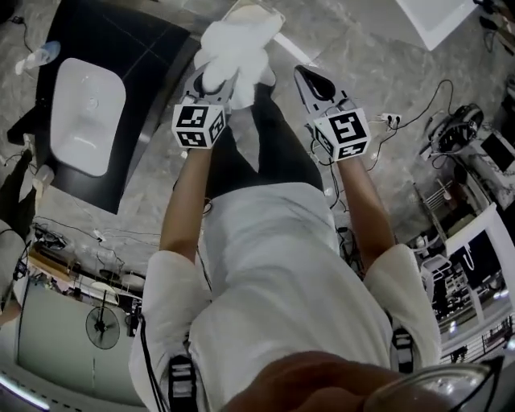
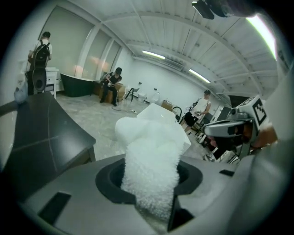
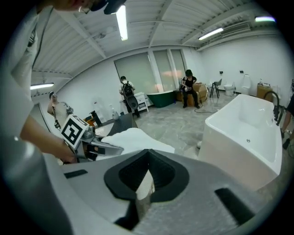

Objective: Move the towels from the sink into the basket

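The left gripper (image 1: 216,87) has its jaws clamped on a white towel (image 2: 151,153), gripping it low down so that the fluffy bulk sticks out past the tips. The towel's long axis runs straight on from the gripper's own line, forward and away from the person, ending in a bunched, rounded lump. That lump hangs over a pale box-like container (image 1: 256,11) on the floor; whether that is the basket I can't say for sure.

The right gripper (image 3: 145,176), just beside the left but not touching it, has its jaws pressed together with nothing between them, and it points the same way.

Off to the person's left stands a dark counter (image 1: 145,56) with a white sink (image 1: 84,113) set in it, well apart from the towel. A big white bathtub (image 3: 248,137) stands on the right side, and cables (image 1: 418,113) trail over the grey marbled floor (image 1: 378,48). Nothing lies between the towel and the container below it.
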`<state>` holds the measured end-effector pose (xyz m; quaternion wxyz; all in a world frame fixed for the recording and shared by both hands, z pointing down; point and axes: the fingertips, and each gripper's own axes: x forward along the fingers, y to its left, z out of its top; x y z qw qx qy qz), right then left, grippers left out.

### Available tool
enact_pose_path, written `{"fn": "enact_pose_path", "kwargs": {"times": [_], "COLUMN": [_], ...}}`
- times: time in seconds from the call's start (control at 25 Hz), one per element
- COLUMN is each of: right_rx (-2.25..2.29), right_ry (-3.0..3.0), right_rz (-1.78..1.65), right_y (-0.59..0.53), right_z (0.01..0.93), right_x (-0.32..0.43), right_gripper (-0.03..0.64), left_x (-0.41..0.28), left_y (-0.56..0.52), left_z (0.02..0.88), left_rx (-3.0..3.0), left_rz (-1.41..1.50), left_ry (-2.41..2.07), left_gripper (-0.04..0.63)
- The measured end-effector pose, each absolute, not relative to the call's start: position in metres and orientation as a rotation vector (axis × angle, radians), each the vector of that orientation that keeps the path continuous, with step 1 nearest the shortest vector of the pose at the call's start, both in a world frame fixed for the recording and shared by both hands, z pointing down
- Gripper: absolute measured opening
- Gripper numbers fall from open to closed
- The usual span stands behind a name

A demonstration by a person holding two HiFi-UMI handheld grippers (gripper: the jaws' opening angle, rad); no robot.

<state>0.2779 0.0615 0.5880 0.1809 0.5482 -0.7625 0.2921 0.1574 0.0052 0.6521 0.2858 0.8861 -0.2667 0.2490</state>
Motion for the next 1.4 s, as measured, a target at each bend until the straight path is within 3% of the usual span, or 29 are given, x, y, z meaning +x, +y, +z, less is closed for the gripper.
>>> {"fn": "enact_pose_path", "kwargs": {"times": [0.56,0.76,1.12,1.4], "right_rx": [1.467,1.434,1.404,1.445], "right_ry": [-2.056,-2.027,-2.045,-2.064], "right_rz": [1.082,1.132,1.133,1.06], "right_y": [0.052,0.061,0.05,0.025], "right_z": [0.885,0.954,0.962,0.905], "right_x": [0.291,0.294,0.278,0.267], "right_gripper": [-0.003,-0.003,-0.003,-0.003], "left_x": [0.208,0.197,0.187,0.176], "left_y": [-0.044,-0.05,-0.024,-0.018], "left_z": [1.047,1.148,1.131,1.054], "left_rx": [2.163,2.052,2.06,2.06], "left_rz": [0.925,1.093,1.076,0.998], "left_ry": [-0.753,-0.8,-0.727,-0.724], "left_gripper": [0.182,0.333,0.371,0.371]}}
